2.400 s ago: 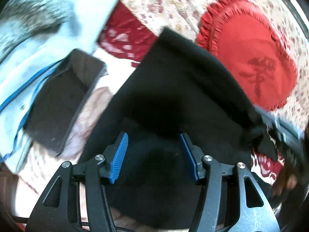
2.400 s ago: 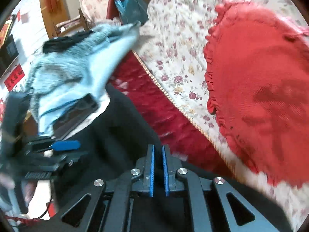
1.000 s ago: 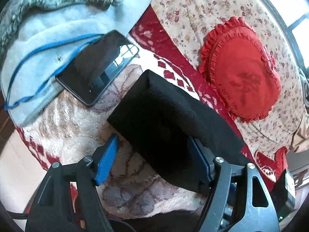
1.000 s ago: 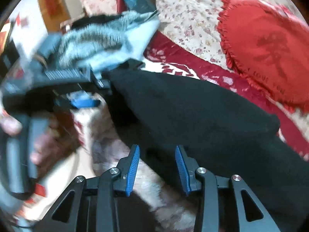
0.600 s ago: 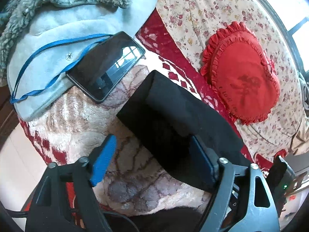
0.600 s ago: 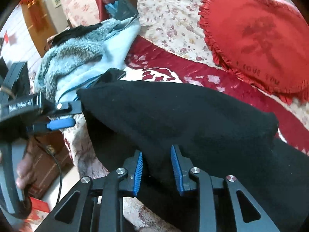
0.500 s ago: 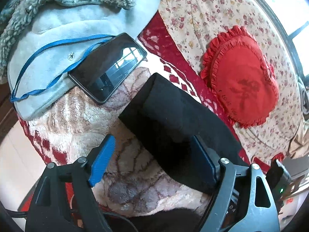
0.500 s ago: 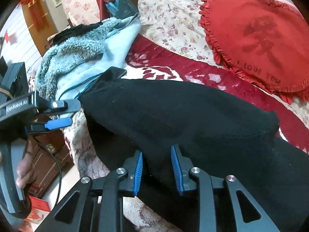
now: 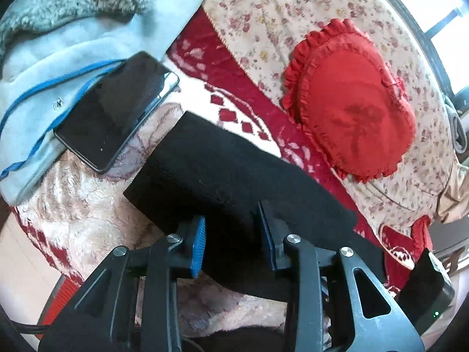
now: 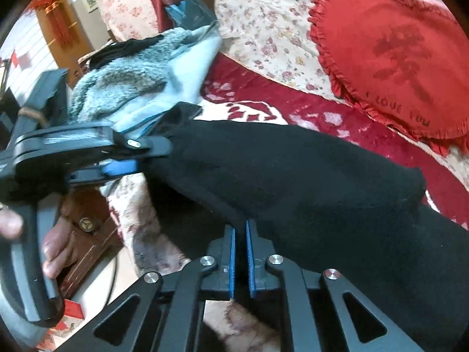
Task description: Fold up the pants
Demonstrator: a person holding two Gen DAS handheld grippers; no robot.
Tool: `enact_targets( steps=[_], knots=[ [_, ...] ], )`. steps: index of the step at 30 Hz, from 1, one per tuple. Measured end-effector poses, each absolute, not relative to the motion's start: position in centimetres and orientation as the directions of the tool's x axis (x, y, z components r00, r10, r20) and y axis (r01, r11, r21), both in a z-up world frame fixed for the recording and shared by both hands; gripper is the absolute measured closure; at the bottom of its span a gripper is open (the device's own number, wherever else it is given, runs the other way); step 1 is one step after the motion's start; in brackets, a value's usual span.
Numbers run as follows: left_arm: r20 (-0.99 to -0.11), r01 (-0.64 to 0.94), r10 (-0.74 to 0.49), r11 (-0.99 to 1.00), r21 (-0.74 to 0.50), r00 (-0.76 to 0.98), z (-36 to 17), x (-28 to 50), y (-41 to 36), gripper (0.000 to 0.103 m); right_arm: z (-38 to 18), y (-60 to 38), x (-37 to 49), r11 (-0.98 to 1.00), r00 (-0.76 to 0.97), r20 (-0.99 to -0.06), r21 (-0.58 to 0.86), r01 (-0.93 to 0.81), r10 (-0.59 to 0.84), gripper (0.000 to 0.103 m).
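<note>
The black knit pants (image 9: pixel 234 176), folded thick, lie on a plush blanket (image 9: pixel 88 205) between the left gripper (image 9: pixel 231 237)'s parted blue pads; the right gripper (image 10: pixel 239 252) pinches their near edge.

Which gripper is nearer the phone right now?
Left. The left gripper sits over the black pants' end that lies beside the phone. The right gripper is at the pants' near edge, farther along, away from the phone.

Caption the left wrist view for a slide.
Open left hand-held gripper over folded black pants, beside a phone.
</note>
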State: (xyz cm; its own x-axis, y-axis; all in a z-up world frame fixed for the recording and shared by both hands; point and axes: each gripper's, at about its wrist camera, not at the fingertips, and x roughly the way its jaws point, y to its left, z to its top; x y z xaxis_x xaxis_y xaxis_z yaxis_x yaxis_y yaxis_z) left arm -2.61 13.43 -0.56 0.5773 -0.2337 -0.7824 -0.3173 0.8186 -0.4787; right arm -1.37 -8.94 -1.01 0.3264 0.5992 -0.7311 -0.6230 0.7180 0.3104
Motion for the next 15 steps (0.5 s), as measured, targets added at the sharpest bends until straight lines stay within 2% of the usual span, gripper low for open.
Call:
enact_targets(
  steps=[3, 5, 8, 11, 13, 15],
  knots=[
    [-0.762, -0.277, -0.238, 0.833, -0.479, 0.603, 0.6, -3.8, 13.8, 0.077, -0.1, -9.2, -2.5, 0.704, 0.316, -0.722, 0.324, -0.632, 0.615, 0.097],
    [-0.776, -0.274, -0.199, 0.859, -0.432, 0.598, 0.5, -4.4, 13.9, 0.077, 0.2, -9.0, -3.3, 0.69, 0.298, -0.717, 0.341, -0.638, 0.63, 0.097],
    [-0.832, -0.331, -0.158, 0.866, -0.376, 0.532, -2.3, -4.0, 14.3, 0.077, -1.2, -7.6, -4.3, 0.674, 0.251, -0.742, 0.343, -0.654, 0.622, 0.097],
    [-0.848, -0.364, -0.175, 0.846, -0.389, 0.501, -4.1, -4.2, 14.9, 0.077, -3.5, -7.0, -3.8, 0.695, 0.222, -0.77, 0.361, -0.622, 0.598, 0.097],
    [-0.844, -0.359, -0.17, 0.849, -0.388, 0.509, -3.6, -4.6, 15.2, 0.076, -2.7, -8.4, -3.3, 0.674, 0.192, -0.736, 0.44, -0.593, 0.649, 0.094],
    [-0.846, -0.359, -0.144, 0.859, -0.365, 0.514, -2.8, -4.9, 15.5, 0.076, -1.2, -10.0, -3.1, 0.676, 0.204, -0.724, 0.45, -0.583, 0.659, 0.087]
  ],
)
